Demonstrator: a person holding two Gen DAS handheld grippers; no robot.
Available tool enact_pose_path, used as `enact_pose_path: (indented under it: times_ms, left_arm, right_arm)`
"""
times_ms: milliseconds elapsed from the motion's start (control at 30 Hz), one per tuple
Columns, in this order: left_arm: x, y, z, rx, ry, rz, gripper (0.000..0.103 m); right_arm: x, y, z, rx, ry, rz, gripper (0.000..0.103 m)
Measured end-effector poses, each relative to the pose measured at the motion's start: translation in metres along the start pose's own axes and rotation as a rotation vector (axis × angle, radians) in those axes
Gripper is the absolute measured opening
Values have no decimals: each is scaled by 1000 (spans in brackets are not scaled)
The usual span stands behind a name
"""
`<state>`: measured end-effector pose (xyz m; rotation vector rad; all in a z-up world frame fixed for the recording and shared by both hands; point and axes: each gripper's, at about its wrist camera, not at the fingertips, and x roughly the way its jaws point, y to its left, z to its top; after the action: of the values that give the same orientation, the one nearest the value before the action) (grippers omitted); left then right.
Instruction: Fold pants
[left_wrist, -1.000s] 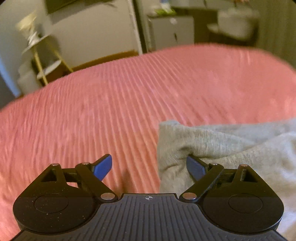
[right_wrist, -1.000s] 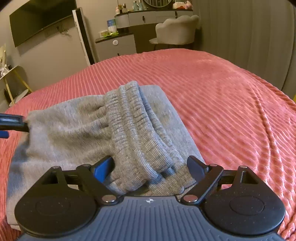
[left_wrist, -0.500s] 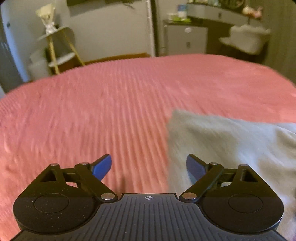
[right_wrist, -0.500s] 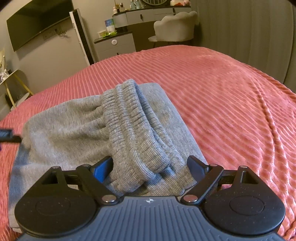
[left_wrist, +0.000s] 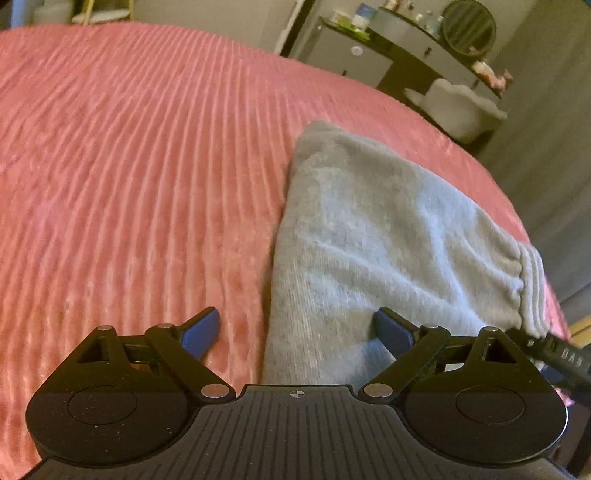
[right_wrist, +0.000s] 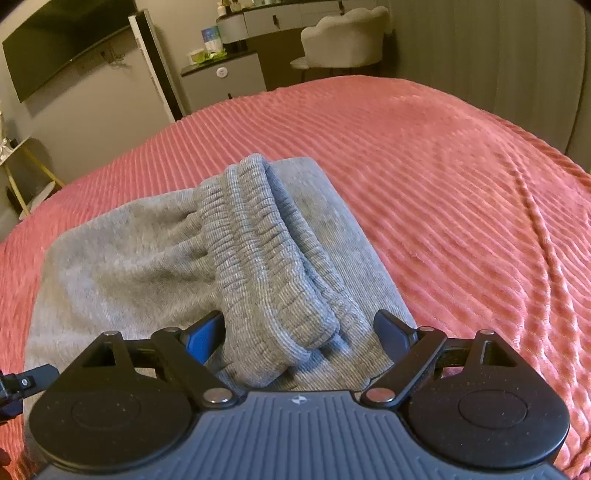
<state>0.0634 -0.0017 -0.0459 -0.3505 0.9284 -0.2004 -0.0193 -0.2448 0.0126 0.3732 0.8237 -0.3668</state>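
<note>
Left wrist view has the left hand-held gripper (left_wrist: 297, 334) spread wide with nothing pinched. One blue fingertip (left_wrist: 201, 329) sits over the pink ribbed bedspread (left_wrist: 129, 166), and the other presses into the near edge of the grey sweatpants (left_wrist: 376, 243). The pants take up the right half of the frame, folded into a chunky bundle lying on the bed, with the ribbed cuffs (left_wrist: 532, 288) peeking out at the far right edge. A black bit of the other tool pokes in at lower right, just beside those cuffs. Up in the top right corner there's a dresser (left_wrist: 354, 55), a round mirror (left_wrist: 469, 27) and a white chair (left_wrist: 458, 107), all kinda blurry.

Right wrist view is sharper. The right hand-held gripper (right_wrist: 299, 334) is also wide open, fingers straddling the stacked ribbed cuffs (right_wrist: 273, 266) without clamping them. The cuffs lie on top of the folded sweatpants (right_wrist: 122, 266), running from frame centre down toward the camera. Pink bedspread (right_wrist: 461, 184) fills the right side. A dark TV (right_wrist: 66, 44) hangs on the wall upper left, and the white chair (right_wrist: 343, 37) is at the top.
</note>
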Motion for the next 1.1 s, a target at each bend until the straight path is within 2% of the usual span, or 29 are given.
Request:
enact_pose_path:
  times_ms: [100,167,333,400,467,533,600,667,767,933,1033,1100]
  left_arm:
    - [-1,4,4,-8,3,-42,95]
    - [0,7,9,-19,6,-70,95]
    - [7,19,14,-50,51,-152,95]
    - [12,18,19,-40,53,-149,95]
    - [18,15,21,-24,57,-131,95]
    - [24,10,23,0,76,-113,95]
    - [27,4,25,36,86,-108,95]
    - [28,-3,25,79,96,-108,95]
    - [32,-11,23,135,130,-156,95]
    - [44,-15,23,167,187,-216,95]
    - [47,-10,26,146,201,-246,96]
    - [52,-8,27,145,209,-257,96]
  right_arm:
    - [1,-1,5,-8,32,12,87]
    - [1,-8,15,-23,84,56,87]
    - [2,-46,33,-36,148,248,87]
    - [2,-59,37,-33,167,331,87]
    - [-2,-68,40,-49,159,379,87]
    - [-6,-74,44,-69,133,397,87]
    - [-5,-81,49,-74,113,357,87]
    - [7,-92,50,-46,155,432,87]
    - [27,-102,51,3,212,507,87]
    - [53,-112,58,26,270,627,87]
    - [60,-118,67,22,299,676,87]
    - [60,-130,72,25,282,665,87]
